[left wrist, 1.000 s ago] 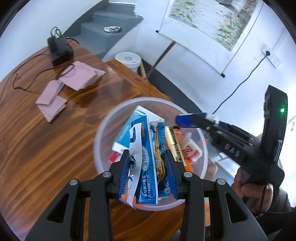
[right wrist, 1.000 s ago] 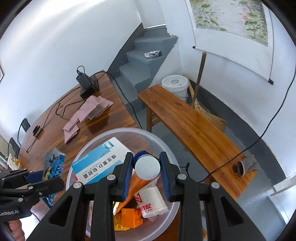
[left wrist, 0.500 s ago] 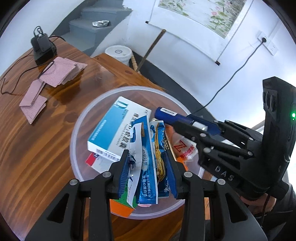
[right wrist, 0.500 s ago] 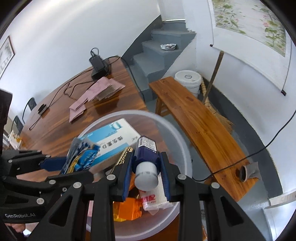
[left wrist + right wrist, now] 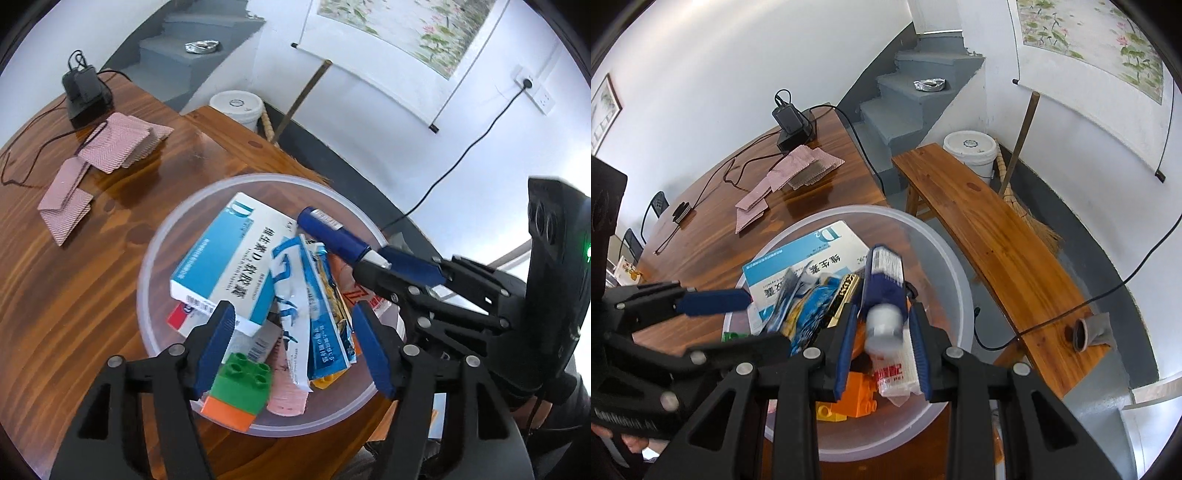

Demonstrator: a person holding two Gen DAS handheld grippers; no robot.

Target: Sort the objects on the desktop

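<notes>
Left wrist view first: my left gripper (image 5: 293, 345) has sprung wide — half a second ago its fingers were pinched on the blue sachets (image 5: 317, 295), and now those packets lie loose in the lower middle of the frame, inside the clear plastic bowl (image 5: 147, 266), with daylight on both sides of them. So that drop is done. They rest against the blue-and-white medicine box (image 5: 229, 266), and a green-and-orange toy brick (image 5: 240, 391) shows at the bowl's near edge, just by my left finger. At the right of the frame my right gripper (image 5: 384, 264) reaches in, clamped on the cap end of the blue tube (image 5: 332, 234), whose body points toward the centre of the bowl.

Right wrist view: the blue tube (image 5: 884, 291) sits in the centre, its white cap toward the lens and blurred. The fingers (image 5: 844, 343) are close together on either side of it and I judge they have not let go, though the blur makes contact hard to confirm. It has tipped lower over the bowl (image 5: 956, 266) than it was a moment ago. The left gripper (image 5: 731, 321) is spread wide at the left of the frame. Playing cards (image 5: 798, 173) remain on the table (image 5: 701, 254) at upper left — those look like what is left to sort.
</notes>
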